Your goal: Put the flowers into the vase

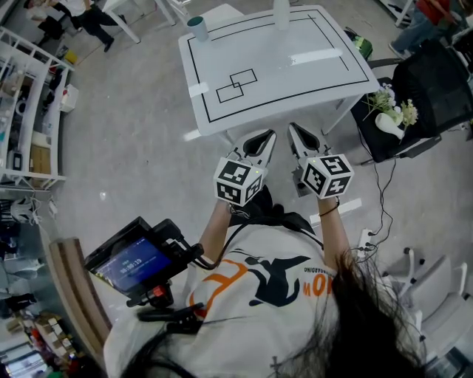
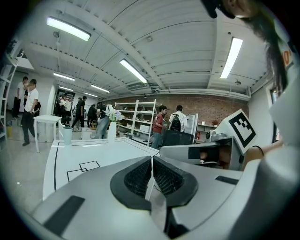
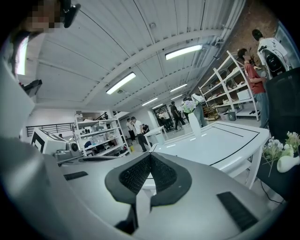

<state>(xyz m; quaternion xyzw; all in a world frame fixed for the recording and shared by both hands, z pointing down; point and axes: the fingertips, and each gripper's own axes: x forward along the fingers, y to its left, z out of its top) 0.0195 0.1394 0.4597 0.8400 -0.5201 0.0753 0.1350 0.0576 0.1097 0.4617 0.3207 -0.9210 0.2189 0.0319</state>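
Teal cup [image 1: 197, 28] on white table [image 1: 295, 81]

1. Left gripper [image 1: 264, 140] and right gripper [image 1: 298, 134] are side by side, at the white table's [image 1: 295, 74] near edge.
2. Flowers [image 1: 392, 107] lie on a black chair [image 1: 436, 81], right of the right gripper.

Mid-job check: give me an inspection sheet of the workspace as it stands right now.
Surface: white table, black outlines drawn on it.
Job's things: tall white vase at the table's far edge; flowers off the table, on a black chair to the right.
Clutter: teal cup at the far left corner.
Grippers: left gripper and right gripper both shut, nothing between the jaws, held at the near edge.
Cables: black cable on the floor, running to a power strip.
Surroundings: shelving at left; people beyond the table.
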